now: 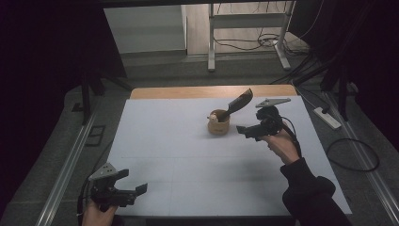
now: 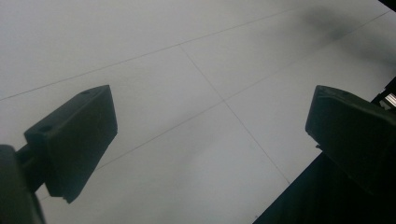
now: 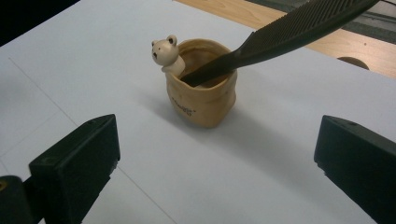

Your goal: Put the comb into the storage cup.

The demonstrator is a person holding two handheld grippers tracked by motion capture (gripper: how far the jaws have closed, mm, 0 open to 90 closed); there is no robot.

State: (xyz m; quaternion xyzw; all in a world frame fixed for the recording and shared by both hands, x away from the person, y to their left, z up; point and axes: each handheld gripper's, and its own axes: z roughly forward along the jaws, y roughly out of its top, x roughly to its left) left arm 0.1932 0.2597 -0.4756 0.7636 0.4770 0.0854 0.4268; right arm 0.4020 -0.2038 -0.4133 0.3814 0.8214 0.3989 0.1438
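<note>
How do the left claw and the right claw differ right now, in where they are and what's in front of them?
The right claw sits far up the table beside the bear cup holding the comb; the left claw hangs at the near left corner. The right claw faces the cup; the left claw faces bare white table. Both are open and hold nothing.

A white-topped table (image 1: pixel 188 160) is taking up the middle of the high view, a bare wooden strip (image 1: pixel 188 92) running along its twelve o'clock edge. Toward one o'clock from its centre, a tan sack-shaped cup (image 1: pixel 219 125) with a small bear figure is standing upright, holding a black comb (image 1: pixel 239 103) that is leaning toward two o'clock.
</note>
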